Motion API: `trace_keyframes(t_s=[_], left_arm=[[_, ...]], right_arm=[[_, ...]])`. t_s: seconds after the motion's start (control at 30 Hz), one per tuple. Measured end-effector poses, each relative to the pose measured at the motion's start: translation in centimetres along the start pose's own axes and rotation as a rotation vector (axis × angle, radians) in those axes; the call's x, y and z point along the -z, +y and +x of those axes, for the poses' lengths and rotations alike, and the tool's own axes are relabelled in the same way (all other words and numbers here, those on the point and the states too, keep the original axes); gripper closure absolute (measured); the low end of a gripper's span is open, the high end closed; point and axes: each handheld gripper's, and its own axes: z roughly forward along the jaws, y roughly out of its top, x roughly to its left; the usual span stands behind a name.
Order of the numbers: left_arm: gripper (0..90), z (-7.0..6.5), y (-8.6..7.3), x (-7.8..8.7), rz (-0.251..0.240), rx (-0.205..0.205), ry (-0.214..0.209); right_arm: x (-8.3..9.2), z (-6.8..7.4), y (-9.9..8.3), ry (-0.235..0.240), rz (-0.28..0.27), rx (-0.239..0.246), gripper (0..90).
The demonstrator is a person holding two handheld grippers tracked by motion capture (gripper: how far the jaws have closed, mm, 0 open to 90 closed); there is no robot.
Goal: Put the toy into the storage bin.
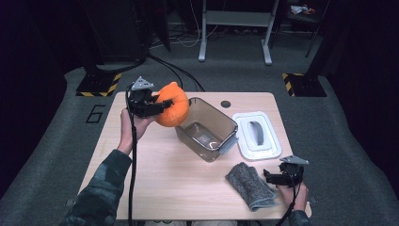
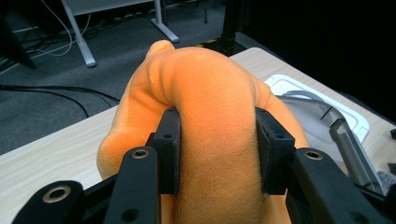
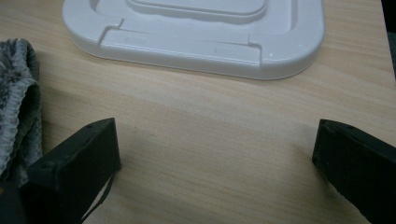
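Observation:
An orange plush toy (image 1: 172,106) hangs in the air just left of a clear plastic container (image 1: 207,129), with my left gripper (image 1: 162,104) shut on it. In the left gripper view both black pads (image 2: 170,149) press into the orange plush toy (image 2: 210,102), and the container's rim (image 2: 345,144) lies to the right. My right gripper (image 1: 269,176) rests low at the table's front right, jaws wide apart over bare wood (image 3: 215,140). The white lid (image 3: 196,32) lies flat just ahead of it.
A grey folded cloth (image 1: 249,184) lies at the front, left of my right gripper. The white lid (image 1: 256,135) sits right of the container. A small dark disc (image 1: 226,103) marks the tabletop's far edge. Cables and stand legs cross the floor beyond.

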Motion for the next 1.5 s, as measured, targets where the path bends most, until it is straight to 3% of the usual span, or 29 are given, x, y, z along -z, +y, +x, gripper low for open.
trace_keyframes(t_s=[0.87, 1.23, 1.5], left_arm=[[59.0, -2.4, 0.6, -5.1, 0.02, 0.056, -0.009], [57.8, -2.8, -0.4, -7.1, 0.027, 0.115, -0.018], [57.0, -3.1, -1.2, -8.4, 0.044, 0.126, -0.012]], right_arm=[[0.0, 0.0, 0.0, -0.001, -0.001, 0.0, 0.0], [0.0, 0.0, 0.0, 0.0, -0.003, 0.011, 0.0], [0.0, 0.0, 0.0, -0.001, -0.003, 0.013, 0.0]])
